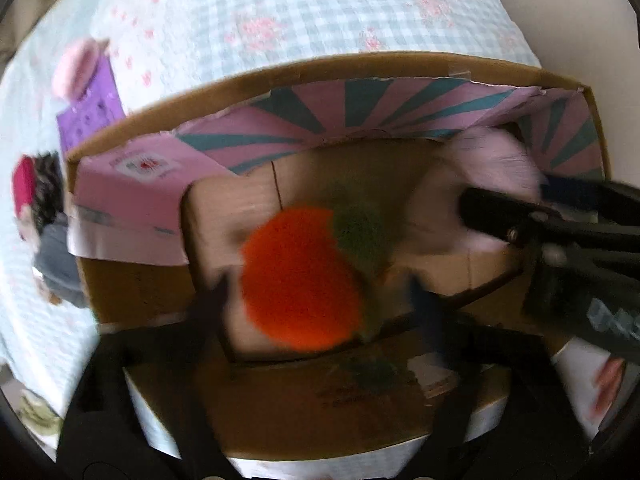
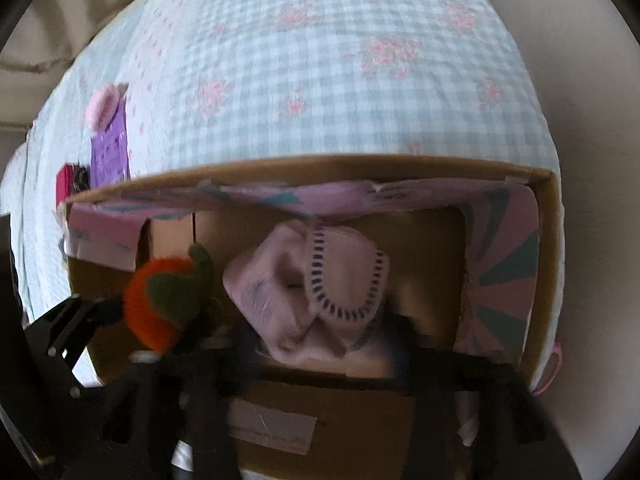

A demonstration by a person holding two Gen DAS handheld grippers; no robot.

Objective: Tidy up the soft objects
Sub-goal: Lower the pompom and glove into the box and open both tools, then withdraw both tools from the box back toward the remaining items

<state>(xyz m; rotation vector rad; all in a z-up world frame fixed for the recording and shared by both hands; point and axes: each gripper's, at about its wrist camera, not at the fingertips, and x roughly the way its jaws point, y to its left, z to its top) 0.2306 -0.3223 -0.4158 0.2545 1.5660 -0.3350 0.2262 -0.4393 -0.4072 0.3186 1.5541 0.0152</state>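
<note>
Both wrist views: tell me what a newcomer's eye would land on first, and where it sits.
The bright orange plush fruit with its green leaf grabs the eye, down inside the cardboard box between the open left gripper's fingers. Next to it, toward the box's right side, is a pale pink plush with dark stitching, below the right gripper. The box sits on a blue gingham bedspread with pink flowers.

Orange-green plush (image 1: 300, 280); pink plush (image 2: 320, 292), dark stitching; box (image 1: 360, 68) lining pink-teal rays; blue-checked bedspread (image 2: 320, 80).
</note>
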